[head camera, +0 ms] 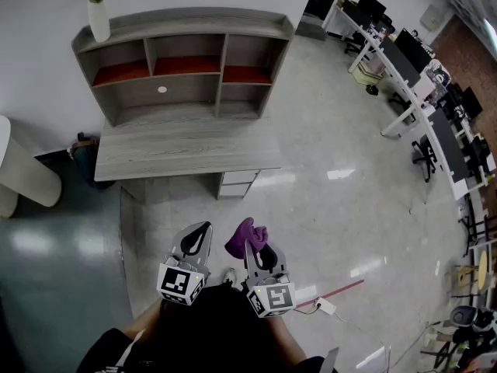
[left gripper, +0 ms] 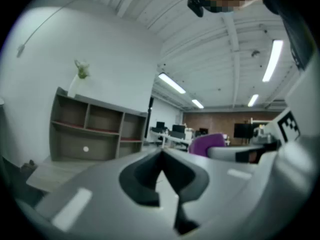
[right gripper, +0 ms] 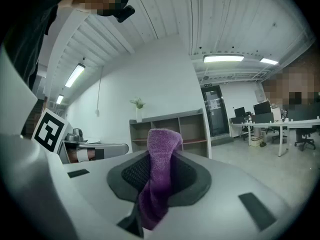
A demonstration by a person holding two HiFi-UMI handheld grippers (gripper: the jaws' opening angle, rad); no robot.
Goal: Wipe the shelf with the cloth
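Note:
A grey wooden shelf (head camera: 186, 61) with open cubbies and red inner boards stands on a desk against the far wall, well ahead of both grippers; it also shows in the left gripper view as the shelf (left gripper: 95, 134) and in the right gripper view as the shelf (right gripper: 170, 131). My right gripper (head camera: 255, 247) is shut on a purple cloth (head camera: 246, 237), which sticks up between its jaws as the cloth (right gripper: 159, 176). My left gripper (head camera: 199, 243) is shut with nothing in it, close beside the right one; in its own view the left gripper (left gripper: 161, 156) has its jaws meeting.
A white vase (head camera: 99, 18) with a plant stands on the shelf's top left. The desk (head camera: 186, 150) has drawers underneath. A white round object (head camera: 23, 173) is at far left. Office desks with monitors (head camera: 411, 61) line the right side. A power strip and cable (head camera: 326, 307) lie on the shiny floor.

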